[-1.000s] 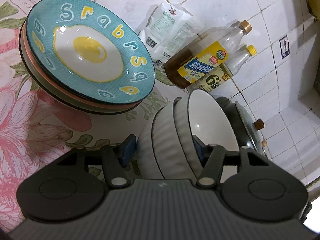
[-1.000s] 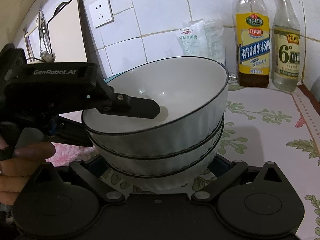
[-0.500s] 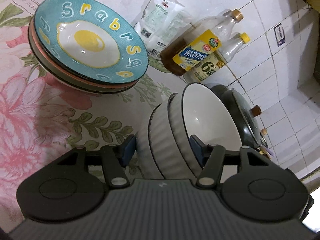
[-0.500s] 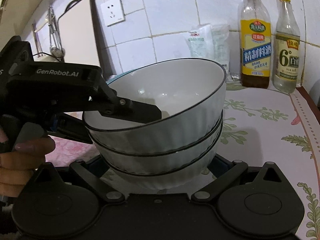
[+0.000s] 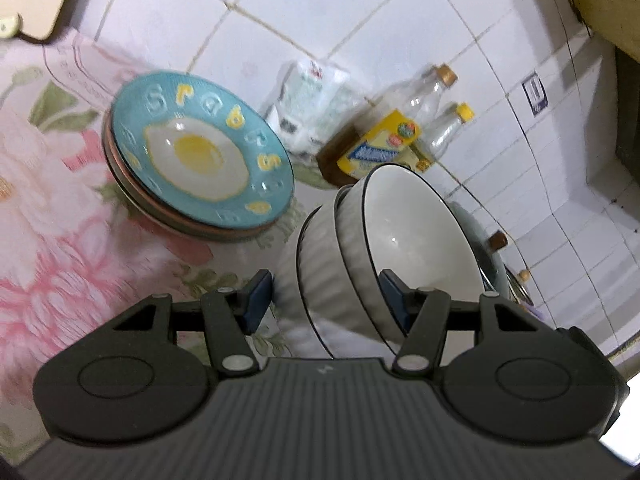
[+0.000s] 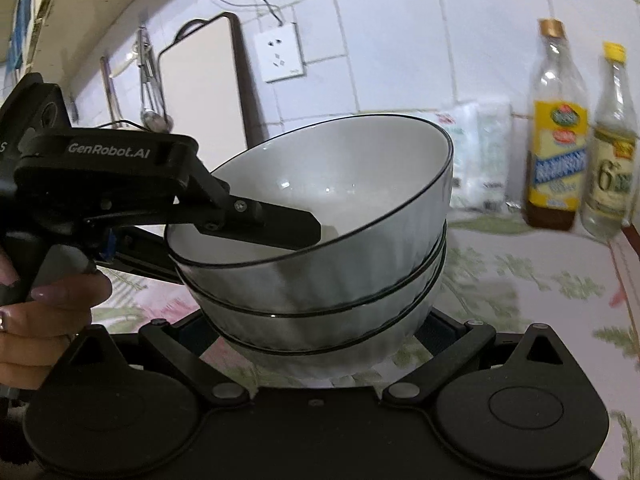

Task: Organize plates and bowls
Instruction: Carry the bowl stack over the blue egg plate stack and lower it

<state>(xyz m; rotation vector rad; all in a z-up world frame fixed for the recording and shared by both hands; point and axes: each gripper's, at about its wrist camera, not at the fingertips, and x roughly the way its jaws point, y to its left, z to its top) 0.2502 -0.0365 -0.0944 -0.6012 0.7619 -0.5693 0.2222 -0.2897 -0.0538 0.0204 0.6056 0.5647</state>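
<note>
From the left wrist view, the left tongs [image 5: 326, 298] were clamped across the stack of white ribbed bowls [image 5: 360, 256], one pad [image 5: 394, 294] inside the top bowl, the other at the outer wall. The stack hung tilted over the flowered bench [image 5: 60, 248]. Toward the bench's back edge by the tiled wall sat the egg-print plates [image 5: 200, 160], apart from the bowls, with bare cloth between them. A white packet [image 5: 312, 100] and two bottles [image 5: 404, 128] lined the wall edge, and a dark pan [image 5: 486, 256] lay just past the bowls.

Over to the right wrist view: the right tongs [image 6: 312, 332] straddled the lowest bowl of the stack of white ribbed bowls [image 6: 320, 264], spread wide; whether they touched it I couldn't tell. The left tongs [image 6: 256, 220] reached in over the rim. Open bench [image 6: 540, 280] lay to the right, up to the bottles [image 6: 556, 152].
</note>
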